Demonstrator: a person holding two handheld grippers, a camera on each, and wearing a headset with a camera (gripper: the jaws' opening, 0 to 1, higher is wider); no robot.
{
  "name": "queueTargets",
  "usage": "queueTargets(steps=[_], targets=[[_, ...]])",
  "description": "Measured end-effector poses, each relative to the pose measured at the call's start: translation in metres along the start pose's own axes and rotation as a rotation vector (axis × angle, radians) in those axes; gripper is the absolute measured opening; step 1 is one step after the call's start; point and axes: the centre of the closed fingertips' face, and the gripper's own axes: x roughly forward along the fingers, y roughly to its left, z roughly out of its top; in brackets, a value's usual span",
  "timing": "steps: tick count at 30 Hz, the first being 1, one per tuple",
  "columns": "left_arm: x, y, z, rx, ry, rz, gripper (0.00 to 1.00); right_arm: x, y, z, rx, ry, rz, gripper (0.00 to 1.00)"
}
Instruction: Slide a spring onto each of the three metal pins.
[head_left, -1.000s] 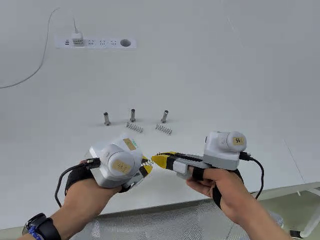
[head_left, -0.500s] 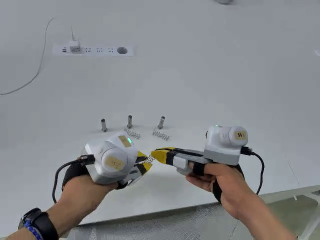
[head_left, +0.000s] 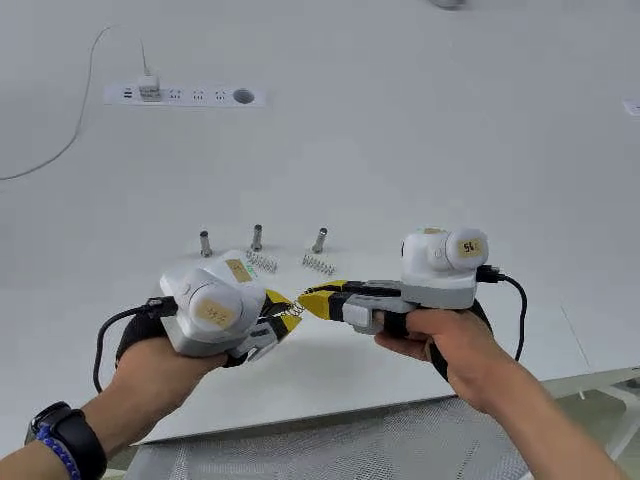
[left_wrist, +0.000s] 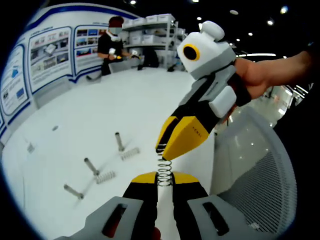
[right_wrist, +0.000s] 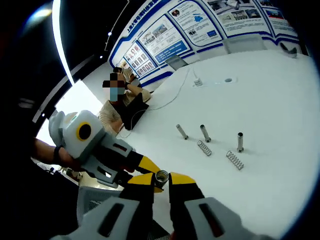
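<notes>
Between left gripper (left_wrist: 164, 180) and right gripper (right_wrist: 161, 180) spans a spring (left_wrist: 164, 165) (both pinching).

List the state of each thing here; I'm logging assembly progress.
held spring: gripped at both ends, airborne.
left tongs: shut on held spring.
right tongs: shut on its other end.
loose springs: lying flat by the pins.
pins: upright, bare.

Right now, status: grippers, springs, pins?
Left gripper and right gripper both shut on one spring, mid-air. Three metal pins upright, bare; two loose springs lying beside them. Nothing between grippers and pins.
</notes>
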Motion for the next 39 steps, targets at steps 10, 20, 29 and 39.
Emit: queueTargets(steps=[10,20,29,39], targets=[[-0.004,-0.002,0.002,0.025,-0.022,-0.026,0.09,-0.001,0.005,-0.003,-0.1,0.095,0.032,0.12],[-0.006,-0.005,0.0,0.046,-0.016,-0.032,0.09,0.001,0.009,-0.007,-0.128,0.155,0.072,0.13],[-0.005,-0.01,0.003,0.06,-0.022,-0.047,0.09,-0.002,0.009,-0.01,-0.16,0.207,0.099,0.15],[-0.005,-0.013,0.004,0.073,-0.024,-0.057,0.09,-0.001,0.009,-0.02,-0.17,0.243,0.109,0.15]])
